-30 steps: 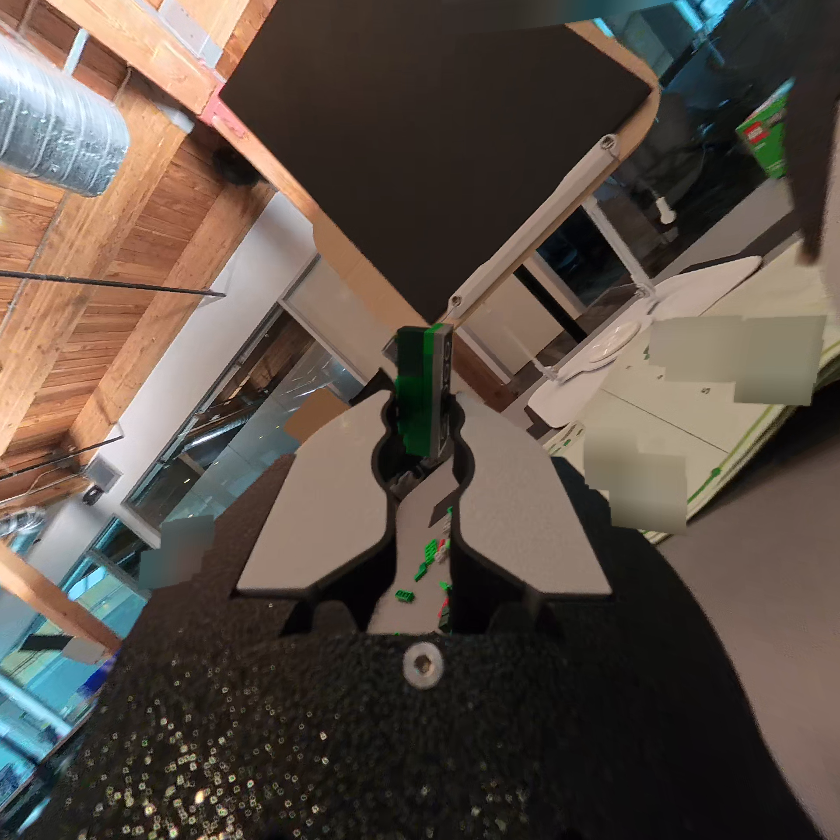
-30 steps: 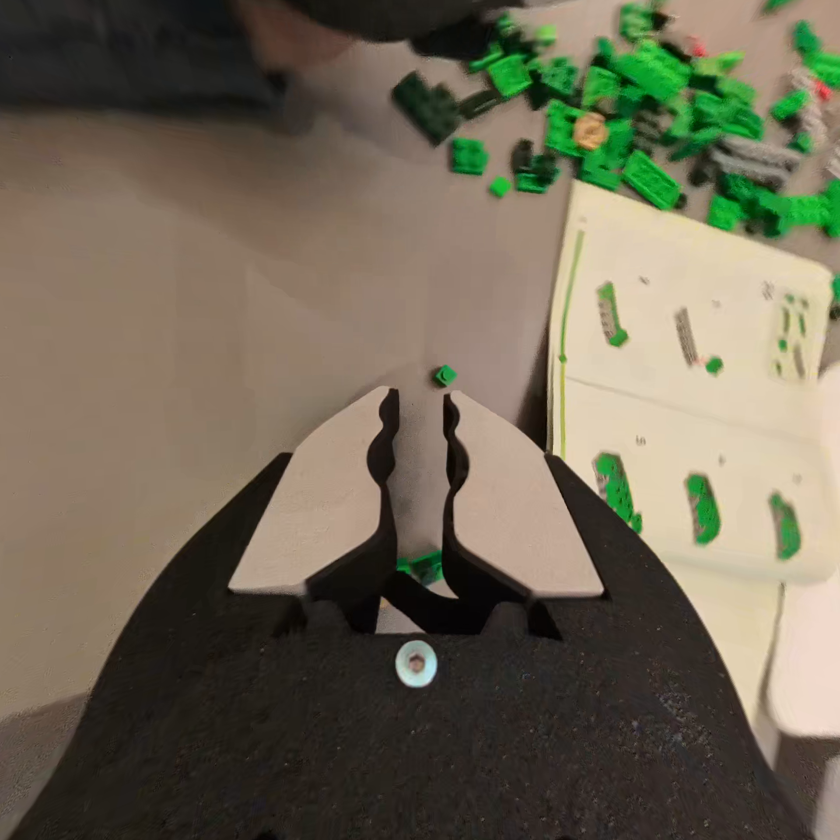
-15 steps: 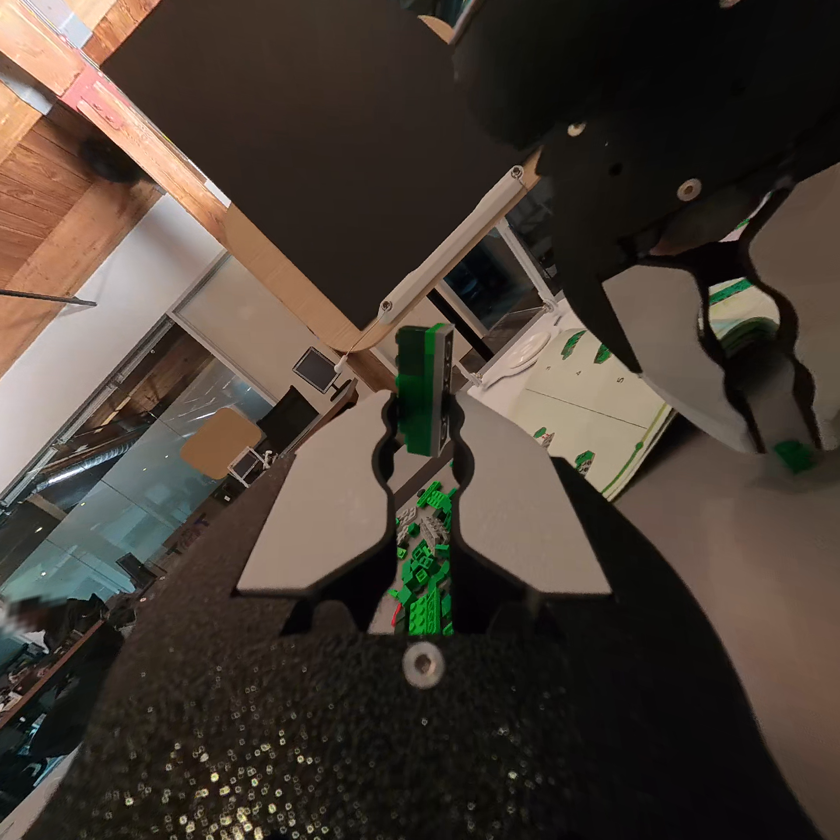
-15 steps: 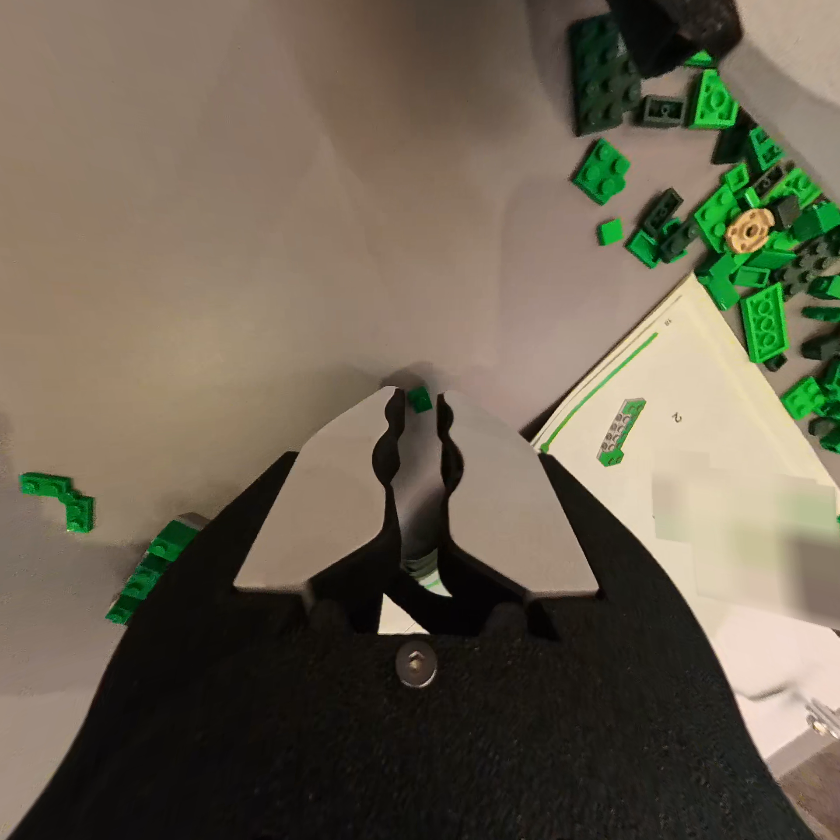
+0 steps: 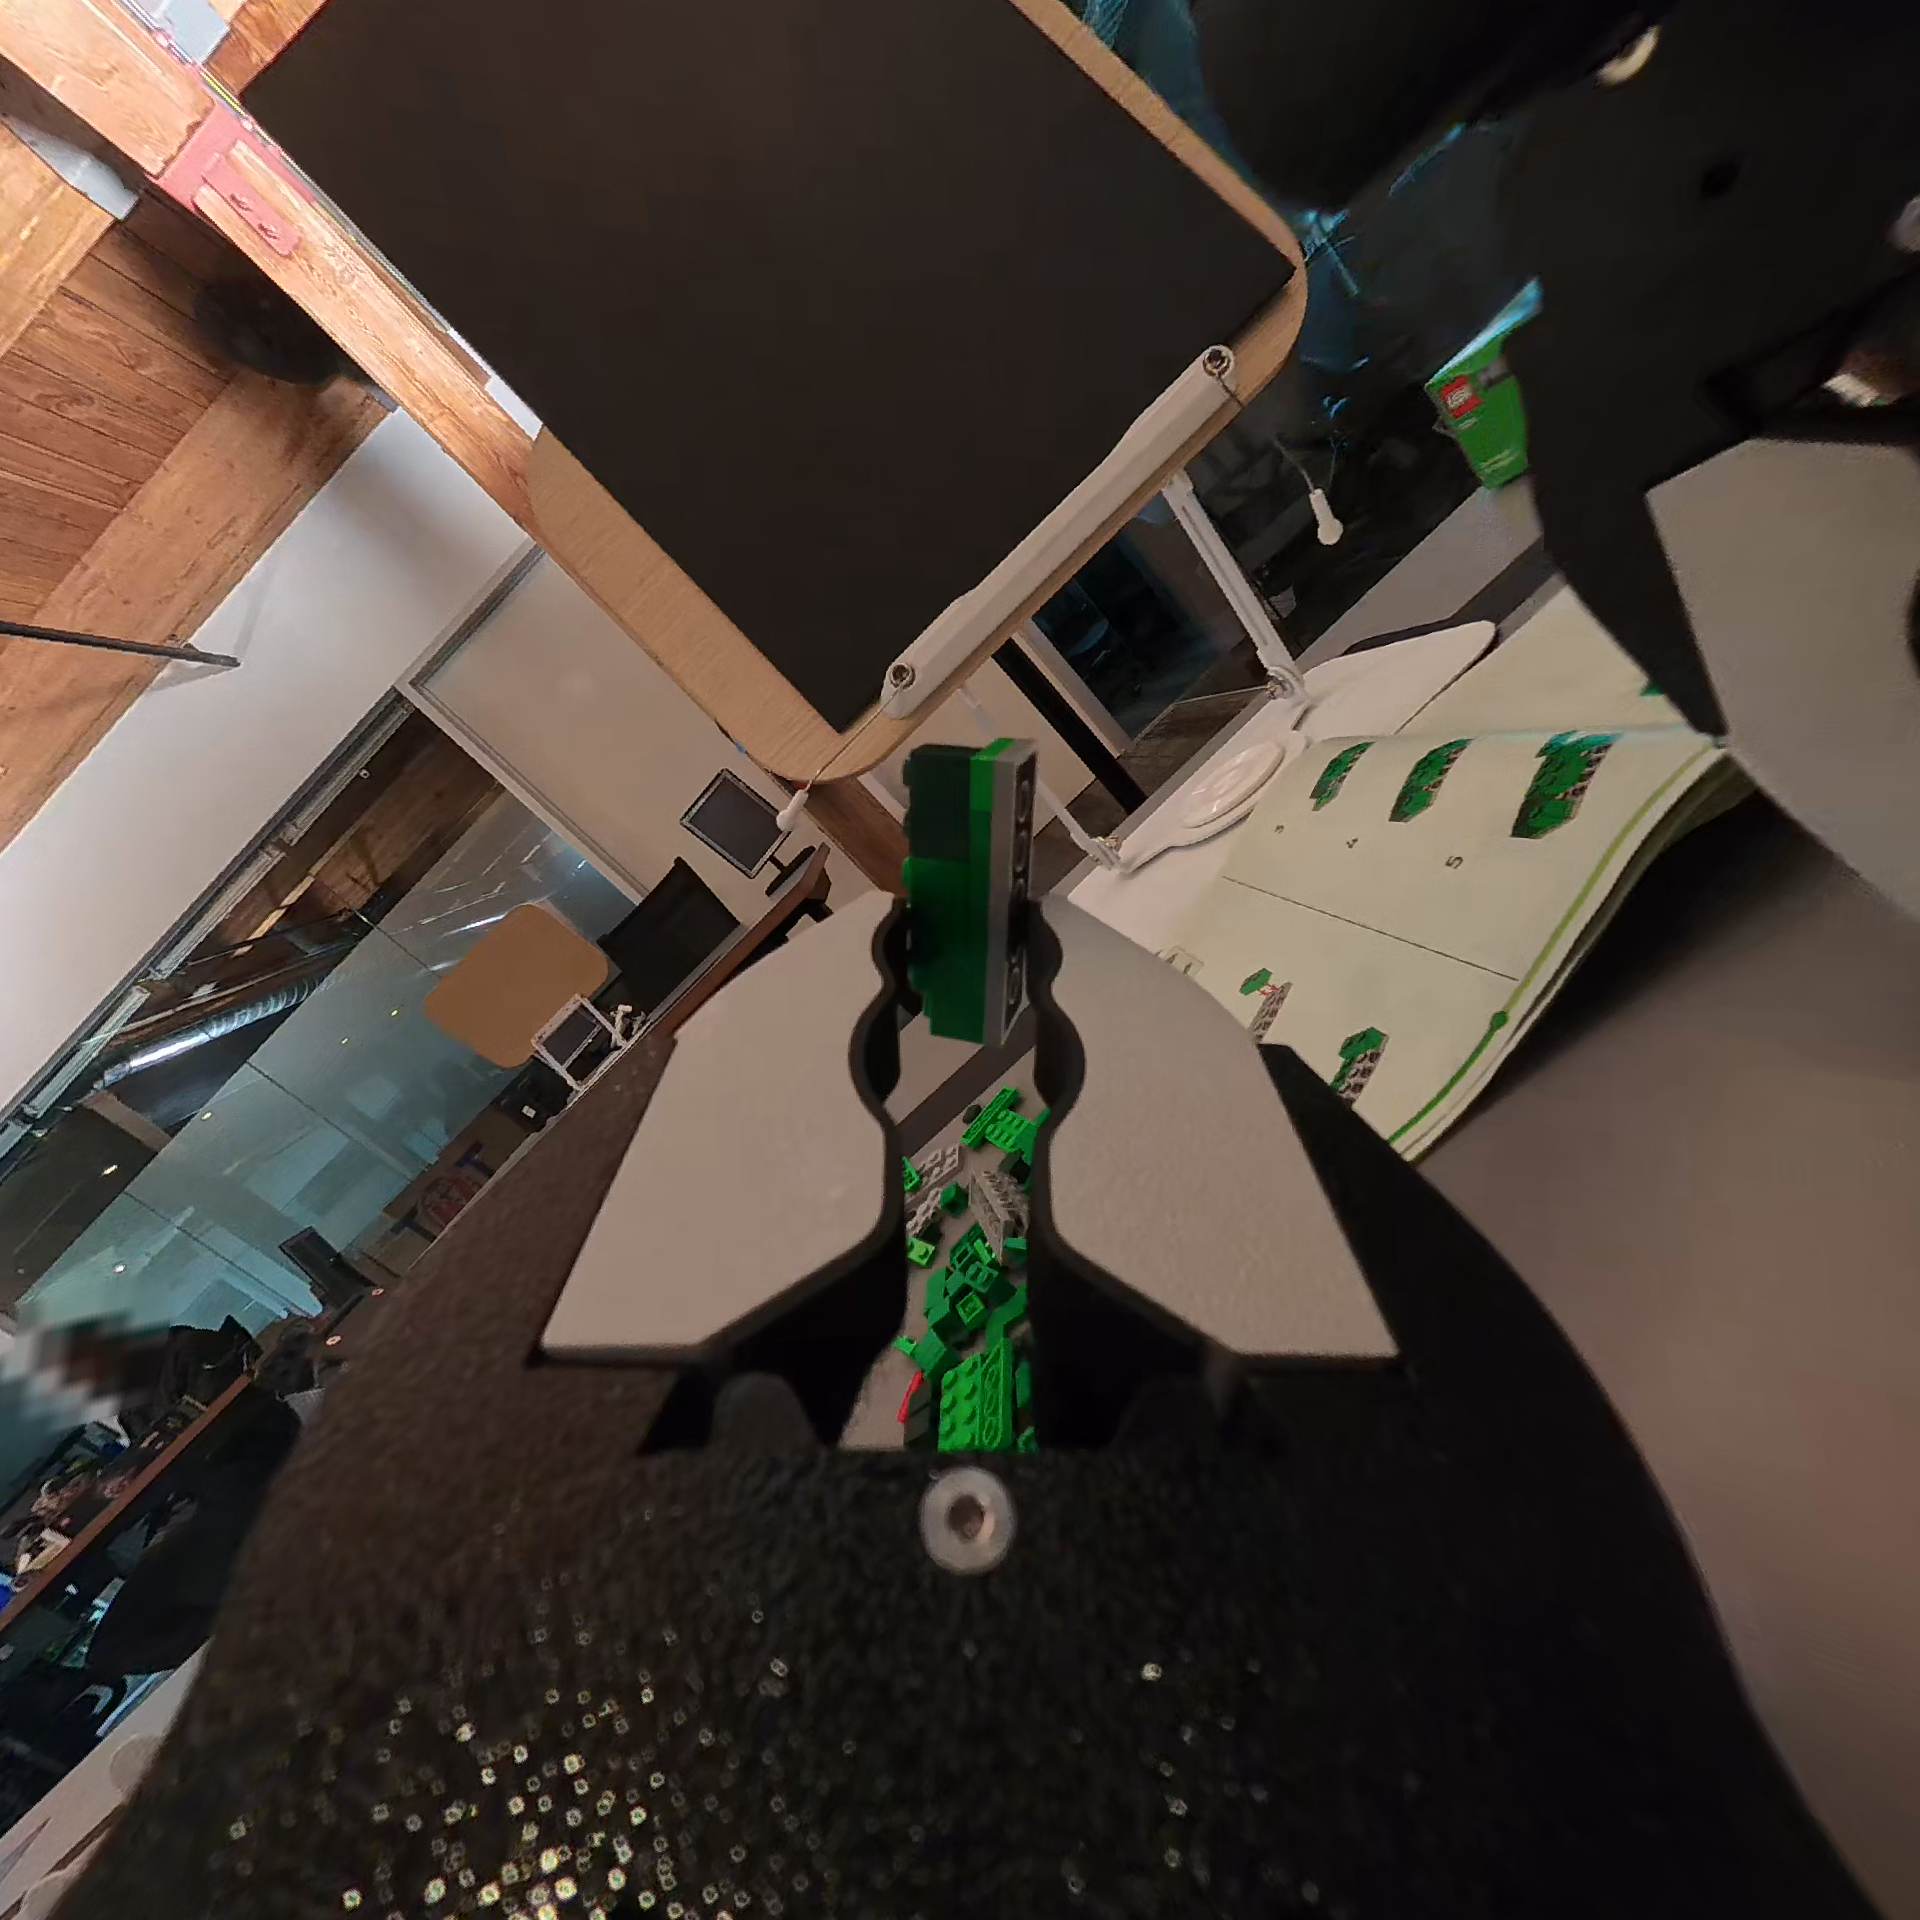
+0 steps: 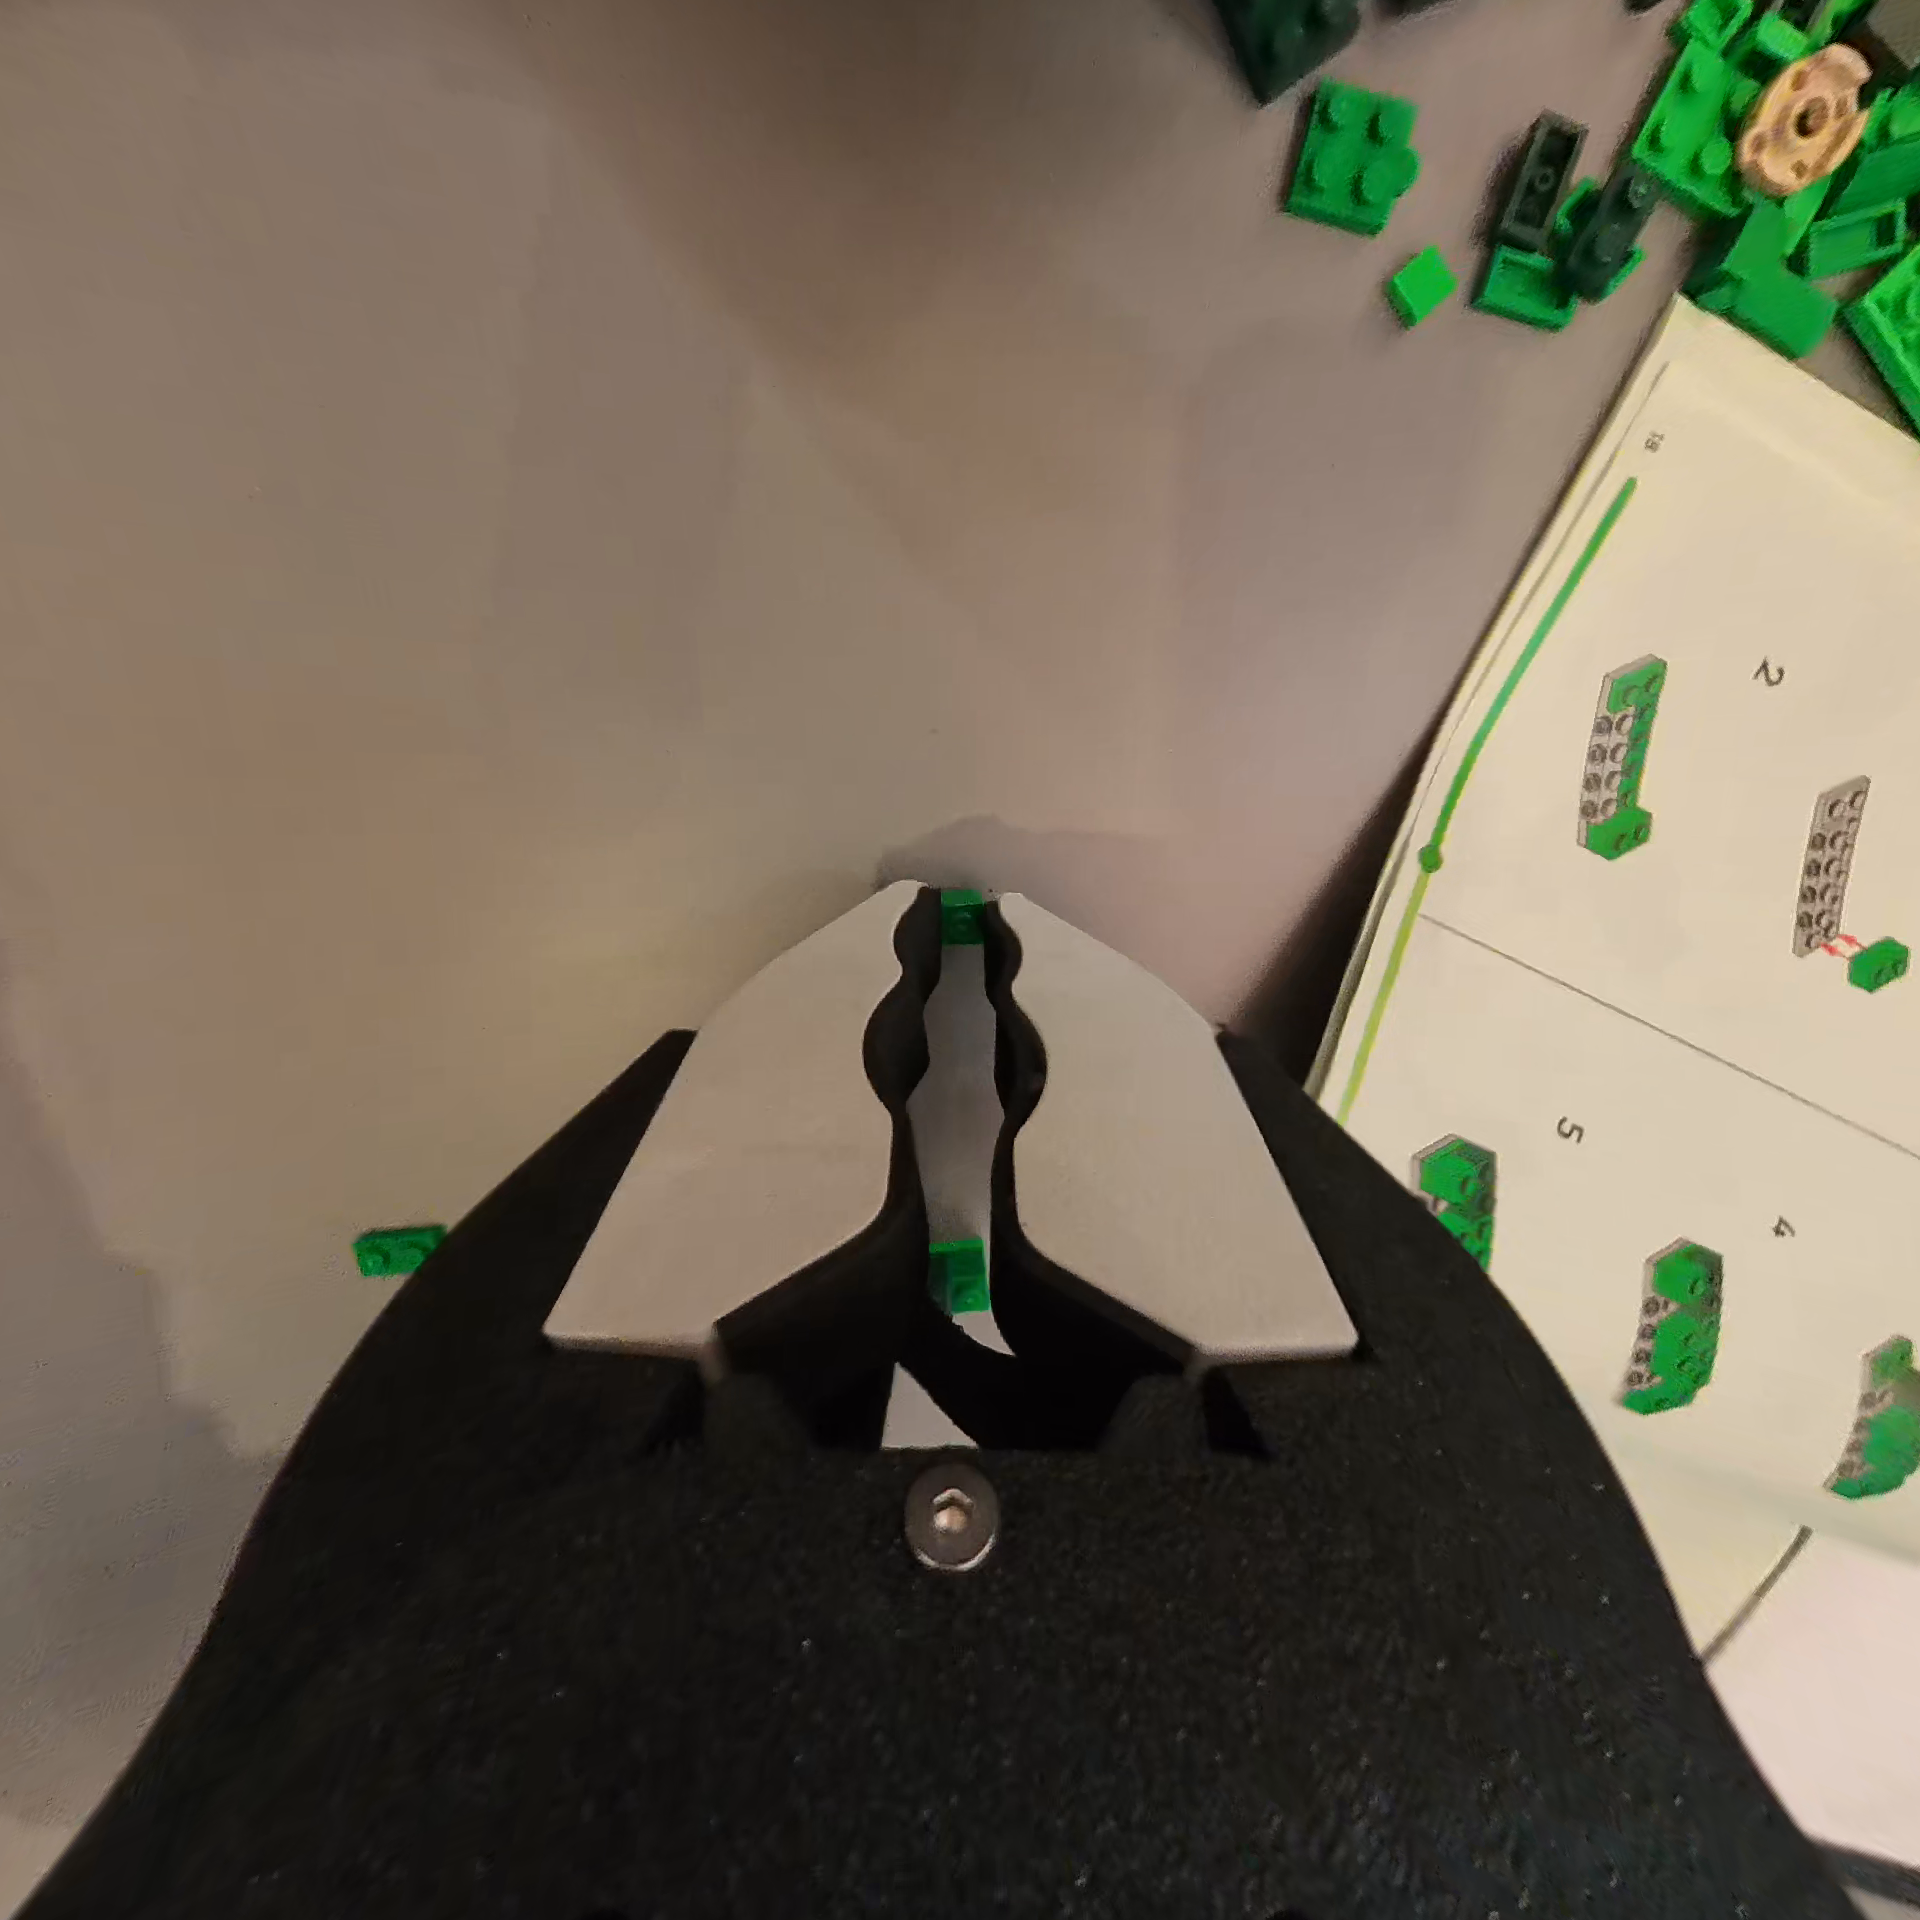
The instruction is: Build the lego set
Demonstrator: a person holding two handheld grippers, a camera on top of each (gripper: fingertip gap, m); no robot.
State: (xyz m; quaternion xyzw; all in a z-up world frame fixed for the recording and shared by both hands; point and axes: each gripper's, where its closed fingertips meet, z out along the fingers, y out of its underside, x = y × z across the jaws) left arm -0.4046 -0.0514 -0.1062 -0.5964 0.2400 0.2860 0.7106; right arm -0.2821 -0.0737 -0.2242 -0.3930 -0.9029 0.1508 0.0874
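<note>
The left gripper (image 5: 966,914) pinches a stacked green-and-grey brick assembly (image 5: 971,883) upright. The right gripper (image 6: 961,909) clamps a tiny green piece (image 6: 962,917) against the grey tabletop (image 6: 520,520).

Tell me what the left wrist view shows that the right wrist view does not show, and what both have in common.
Only the left wrist view shows the green and grey lego assembly clamped in the left gripper, with the room behind.

Only the right wrist view shows the small green piece pinched at the tips of the right gripper, and a tan round piece.

Both show the open instruction booklet, the loose green bricks and the grey table.
</note>
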